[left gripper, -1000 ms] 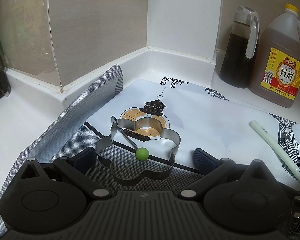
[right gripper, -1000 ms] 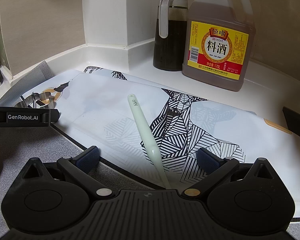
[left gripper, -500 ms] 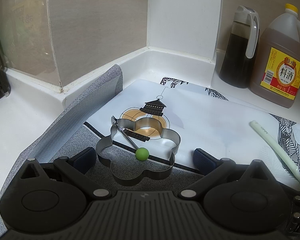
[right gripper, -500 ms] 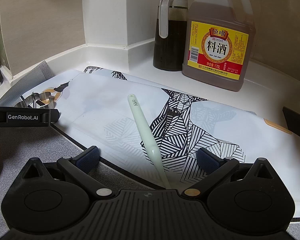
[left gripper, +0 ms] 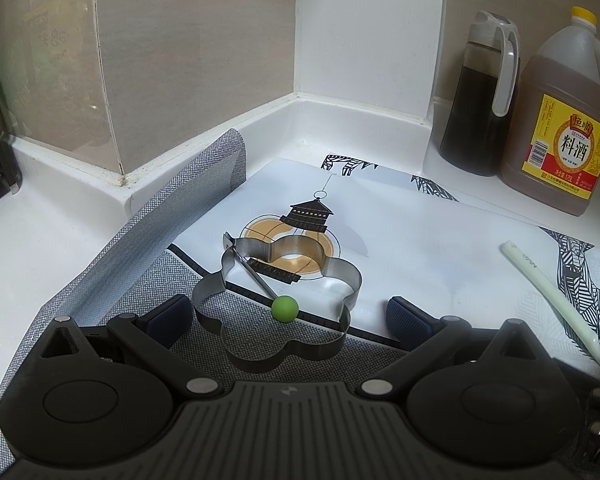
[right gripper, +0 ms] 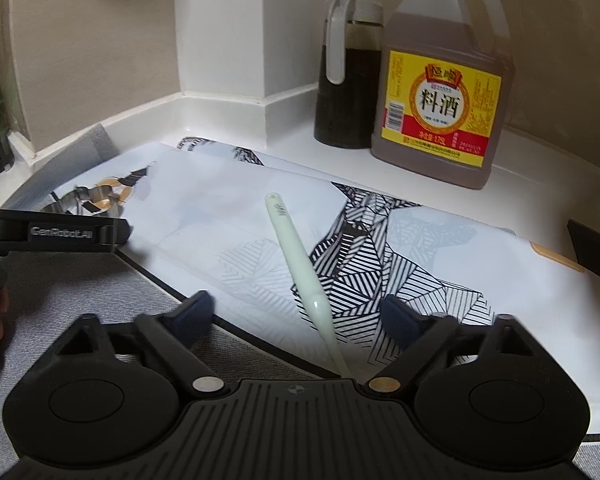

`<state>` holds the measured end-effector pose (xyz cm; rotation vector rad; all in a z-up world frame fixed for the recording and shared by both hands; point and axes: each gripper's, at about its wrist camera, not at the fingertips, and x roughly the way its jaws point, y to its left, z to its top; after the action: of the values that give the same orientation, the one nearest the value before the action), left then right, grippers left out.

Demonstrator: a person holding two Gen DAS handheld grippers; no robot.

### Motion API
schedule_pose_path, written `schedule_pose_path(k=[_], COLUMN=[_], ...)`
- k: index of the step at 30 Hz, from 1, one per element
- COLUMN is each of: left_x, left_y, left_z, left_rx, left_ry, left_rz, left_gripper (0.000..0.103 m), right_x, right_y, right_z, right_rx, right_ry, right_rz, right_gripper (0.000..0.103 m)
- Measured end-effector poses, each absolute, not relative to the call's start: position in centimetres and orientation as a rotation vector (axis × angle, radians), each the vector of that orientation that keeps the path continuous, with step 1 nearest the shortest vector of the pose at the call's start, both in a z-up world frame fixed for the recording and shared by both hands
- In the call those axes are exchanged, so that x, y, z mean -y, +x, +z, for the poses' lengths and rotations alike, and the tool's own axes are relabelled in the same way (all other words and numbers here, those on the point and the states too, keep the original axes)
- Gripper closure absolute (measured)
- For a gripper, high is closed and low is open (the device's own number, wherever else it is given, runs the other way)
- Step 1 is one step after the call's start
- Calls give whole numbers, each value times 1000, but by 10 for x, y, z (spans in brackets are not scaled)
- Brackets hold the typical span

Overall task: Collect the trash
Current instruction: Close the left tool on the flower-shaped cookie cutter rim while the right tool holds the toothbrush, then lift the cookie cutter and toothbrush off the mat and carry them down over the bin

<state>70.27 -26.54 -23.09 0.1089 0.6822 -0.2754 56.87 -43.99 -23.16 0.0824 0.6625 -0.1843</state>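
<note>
A pale green stick-shaped wrapper (right gripper: 300,264) lies on the printed paper bag (right gripper: 420,248); it also shows at the right of the left wrist view (left gripper: 556,296). My right gripper (right gripper: 296,312) is open, its fingers on either side of the wrapper's near end. A flower-shaped metal ring (left gripper: 276,296) with a green-knobbed handle (left gripper: 285,309) lies on the bag's edge and the grey mat (left gripper: 112,256). My left gripper (left gripper: 288,316) is open with the ring between its fingers.
A dark sauce jug (right gripper: 348,72) and a large cooking-wine bottle (right gripper: 444,92) stand at the back right by the white wall corner (right gripper: 220,32). A dark object (right gripper: 596,256) is at the right edge. The left gripper's body (right gripper: 52,232) shows in the right wrist view.
My right gripper has moved slightly forward and right over the wrapper. The left gripper has not moved.
</note>
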Motion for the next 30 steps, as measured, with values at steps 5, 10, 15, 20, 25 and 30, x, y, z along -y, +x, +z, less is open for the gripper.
schedule_pose_path(k=[5, 10, 15, 20, 25, 30], left_x=[262, 254, 235, 206, 172, 134], left_y=[691, 662, 620, 559, 496, 440], left_z=[-218, -202, -186, -169, -162, -158], left_rx=[-689, -607, -583, -568, -575, -575], left_ry=[119, 166, 144, 117, 130, 123], left_rz=[-248, -249, -264, -266, -244, -228], left_gripper=[25, 25, 25, 25, 25, 25], right_x=[437, 442, 439, 437, 430, 406], right_y=[564, 557, 548, 541, 525, 482], right_z=[-228, -224, -217, -214, -207, -191], right_rx=[-628, -568, -489, -439, -464, -443], right_ry=[74, 150, 153, 162, 205, 174], right_rz=[-162, -115, -106, -80, -82, -40], right_gripper=[89, 89, 89, 89, 89, 89])
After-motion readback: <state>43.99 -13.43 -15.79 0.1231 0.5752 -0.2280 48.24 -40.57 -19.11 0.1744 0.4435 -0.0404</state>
